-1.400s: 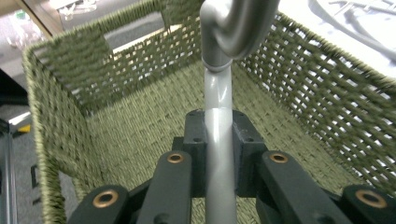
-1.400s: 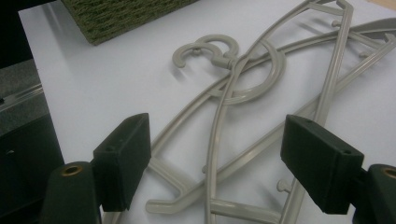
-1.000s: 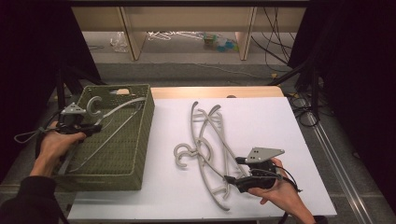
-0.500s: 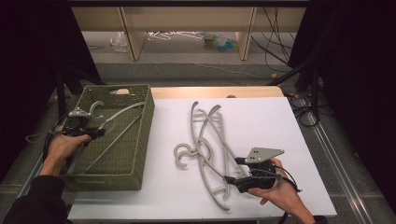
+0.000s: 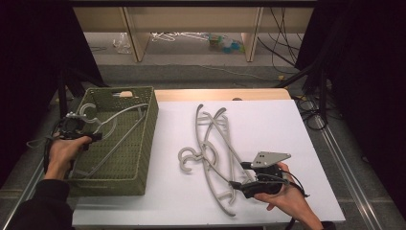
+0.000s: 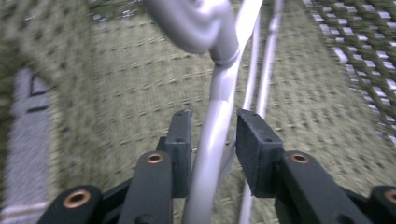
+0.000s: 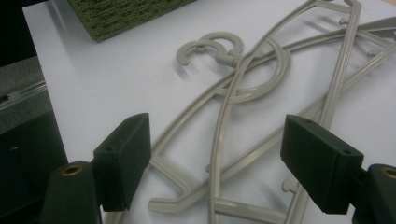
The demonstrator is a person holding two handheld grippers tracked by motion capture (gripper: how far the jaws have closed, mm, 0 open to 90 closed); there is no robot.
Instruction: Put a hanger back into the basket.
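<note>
Hangers are handling as light, stiff plastic: thin bars, smooth and a bit slippery, so I'm judging the neck just under the hook or a straight stretch of bar as the place to grab. Curved ends would likely twist in the pads.

Left tongs (image 5: 94, 136) are sitting over the basket (image 5: 143, 143), at its left side. Their jaws have just been opening, and in the left gripper view the hanger neck (image 6: 217, 121) is running up between the pads (image 6: 180, 140) with slack on the right side, so I'm reading that as letting go, not squeezing. That hanger (image 5: 112, 125) is lying inside the basket, hook (image 5: 82, 111) toward the far-left corner.

Right tongs (image 5: 235, 184) are resting on the white sheet (image 5: 287, 120) well right of the basket, jaws spread wide, nothing pinched. In the right gripper view the pile (image 7: 243, 93) is lying just ahead of the gaping jaws, bars crossing between them.

Count:
- basket: one
- hangers in basket: one that I can make out; a second bar alongside may be the same frame
- hangers in the pile (image 5: 210, 153) right of the basket: looking like three, tangled, so I'm not fully sure
- tongs: two

Tangle is the risk I'm seeing: lifting one hanger could drag its neighbours.
</note>
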